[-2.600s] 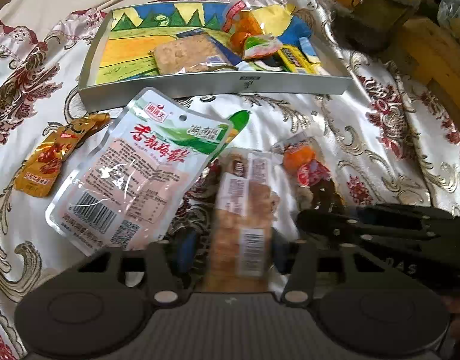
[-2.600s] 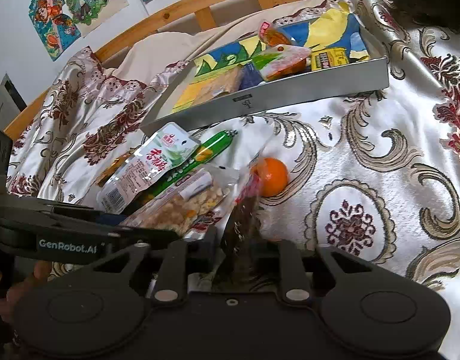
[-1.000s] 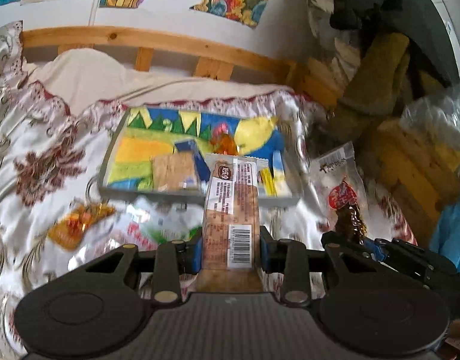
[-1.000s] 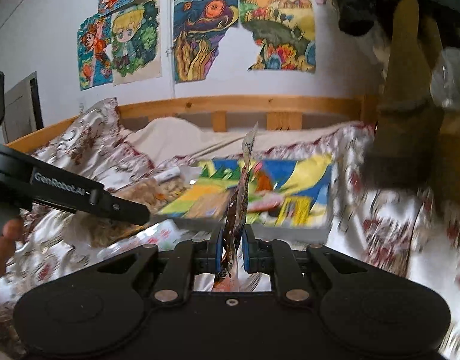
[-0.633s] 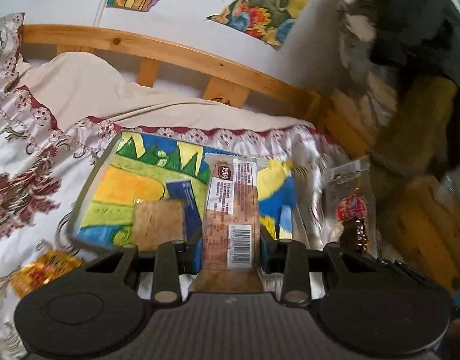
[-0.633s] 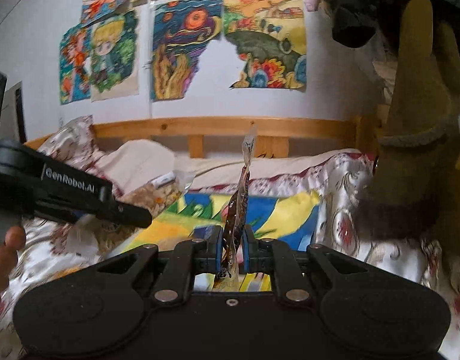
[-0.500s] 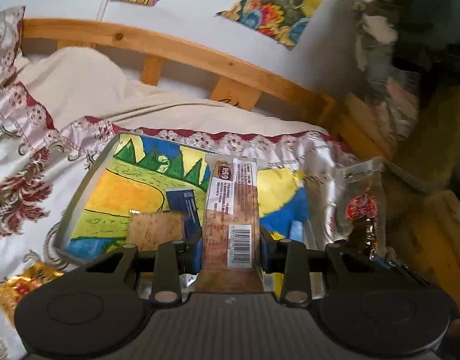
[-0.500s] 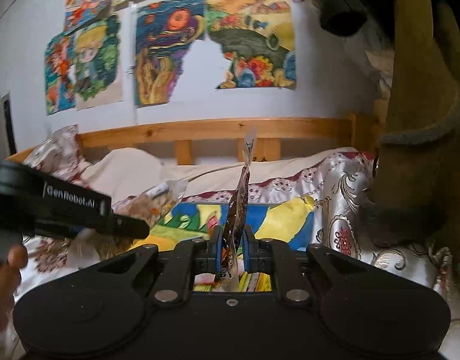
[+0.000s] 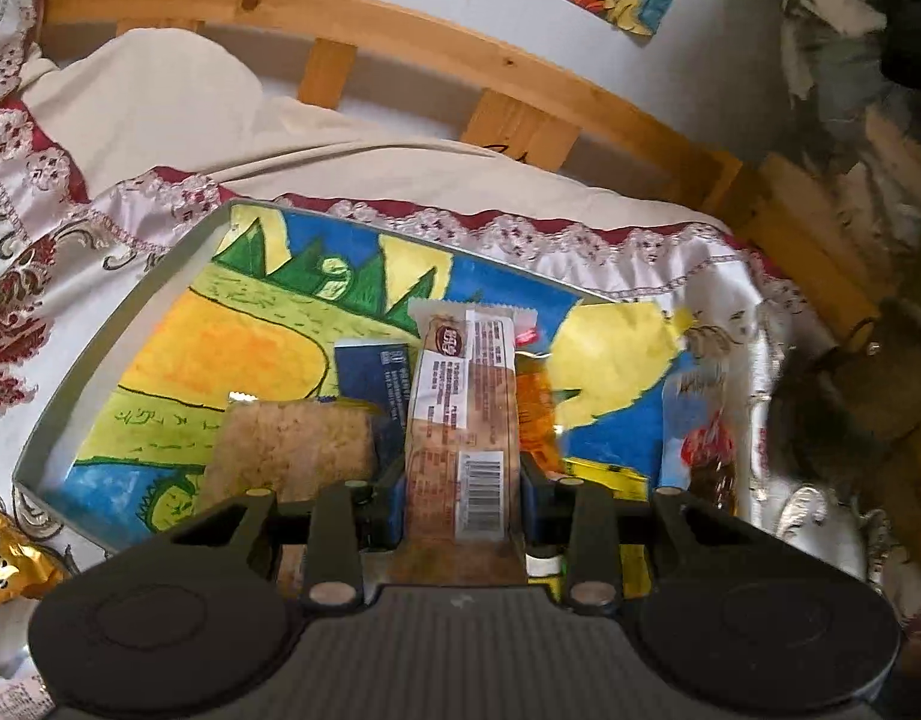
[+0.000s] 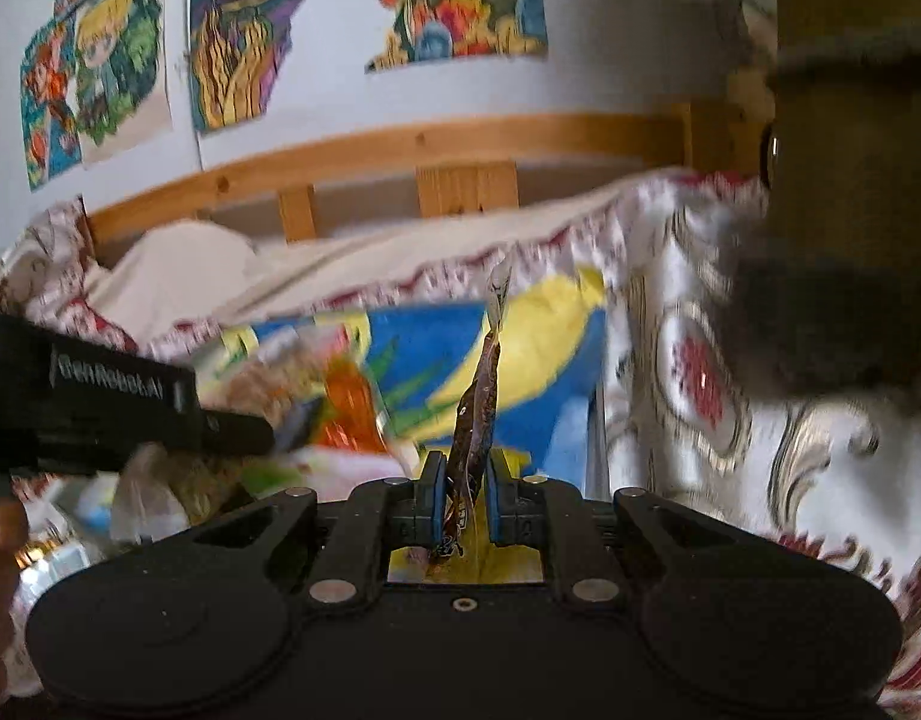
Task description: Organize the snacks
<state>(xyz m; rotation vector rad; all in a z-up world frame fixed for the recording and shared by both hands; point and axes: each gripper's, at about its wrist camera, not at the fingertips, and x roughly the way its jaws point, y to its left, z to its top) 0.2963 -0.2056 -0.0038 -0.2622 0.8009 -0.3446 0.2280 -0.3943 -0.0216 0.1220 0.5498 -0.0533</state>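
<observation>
Both snacks are being carried to the tray [image 9: 124,324] on the bed, a judgement from how they hang over it. The left gripper [image 9: 463,480] is clamped on a long cracker bar [image 9: 463,396]; the right gripper [image 10: 465,498] pinches a thin dark packet [image 10: 475,414] edge-on. Next, each needs lowering over a bare patch and letting go. Ahead of the left gripper the tray holds a cracker pack [image 9: 292,450], a blue packet [image 9: 370,372] and an orange sweet [image 9: 535,414].
</observation>
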